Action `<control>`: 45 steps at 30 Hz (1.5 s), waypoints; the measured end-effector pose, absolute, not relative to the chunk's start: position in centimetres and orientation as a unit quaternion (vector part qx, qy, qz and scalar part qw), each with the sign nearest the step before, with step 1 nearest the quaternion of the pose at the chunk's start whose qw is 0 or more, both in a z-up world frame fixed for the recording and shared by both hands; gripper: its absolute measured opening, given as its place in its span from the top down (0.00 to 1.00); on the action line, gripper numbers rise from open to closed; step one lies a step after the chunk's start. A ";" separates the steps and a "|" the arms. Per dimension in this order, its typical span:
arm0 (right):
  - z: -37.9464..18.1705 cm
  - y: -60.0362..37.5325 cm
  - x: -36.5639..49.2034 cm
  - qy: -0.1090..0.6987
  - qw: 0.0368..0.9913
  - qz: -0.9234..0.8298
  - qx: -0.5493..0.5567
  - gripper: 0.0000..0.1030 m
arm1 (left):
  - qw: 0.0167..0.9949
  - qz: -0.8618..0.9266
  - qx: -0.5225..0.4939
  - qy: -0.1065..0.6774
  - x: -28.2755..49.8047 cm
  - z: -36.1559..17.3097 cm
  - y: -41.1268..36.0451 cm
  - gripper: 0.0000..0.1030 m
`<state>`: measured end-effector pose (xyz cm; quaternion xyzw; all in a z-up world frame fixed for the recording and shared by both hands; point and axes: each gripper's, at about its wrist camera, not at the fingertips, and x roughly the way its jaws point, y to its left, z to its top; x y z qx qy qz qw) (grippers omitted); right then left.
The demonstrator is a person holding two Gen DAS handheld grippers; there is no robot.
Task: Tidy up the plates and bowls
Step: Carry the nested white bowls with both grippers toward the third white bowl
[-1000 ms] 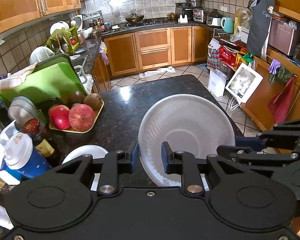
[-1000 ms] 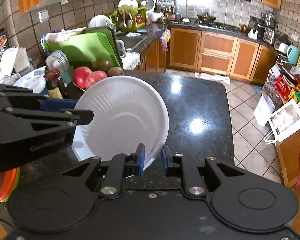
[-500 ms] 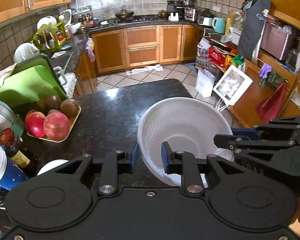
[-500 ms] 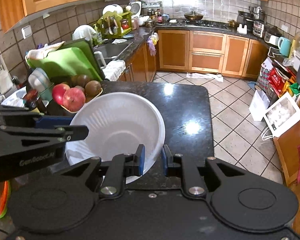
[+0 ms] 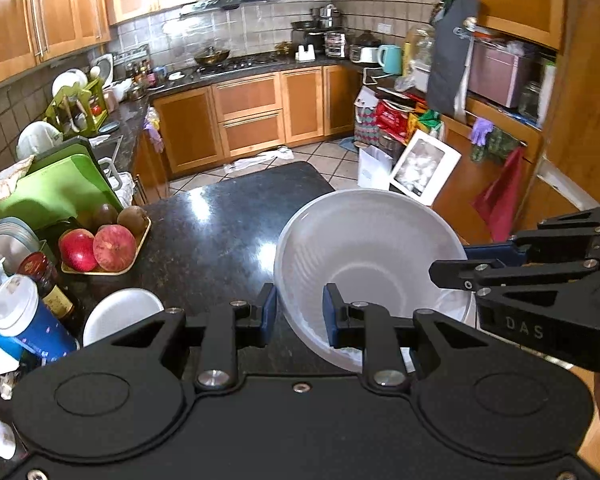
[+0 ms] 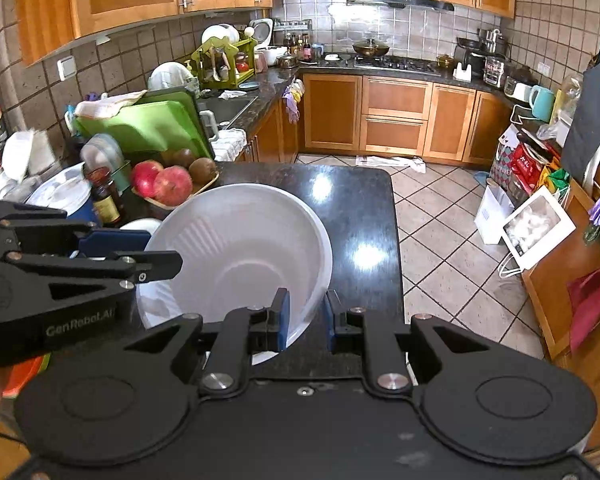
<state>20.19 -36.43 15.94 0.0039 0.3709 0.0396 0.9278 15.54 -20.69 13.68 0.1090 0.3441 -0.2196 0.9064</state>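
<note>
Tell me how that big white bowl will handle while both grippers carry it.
The white bowl looks thin and translucent, so probably light and somewhat flexible. Held only at opposite rim edges by the left gripper and right gripper, it may flex or slip. Its smooth surface looks slippery.

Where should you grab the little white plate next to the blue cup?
Probably by its rim, on the open side toward the dark counter. The small white plate lies flat, so only a thin edge fits between fingers. The blue cup and a bottle crowd its left side, so come from the right.
</note>
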 end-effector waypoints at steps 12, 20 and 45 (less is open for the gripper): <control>13.0 -33.6 11.5 0.400 0.915 0.053 -0.013 0.81 | 0.882 -0.234 0.142 0.384 9.4 10.5 -19.4 0.69; 9.7 -32.1 9.1 0.438 0.895 0.087 -0.017 0.80 | 0.858 -0.221 0.144 0.442 7.7 7.0 -18.5 0.69; 4.9 -32.5 10.4 0.504 0.854 0.126 0.006 0.70 | 0.842 -0.226 0.121 0.475 6.7 3.9 -16.8 0.62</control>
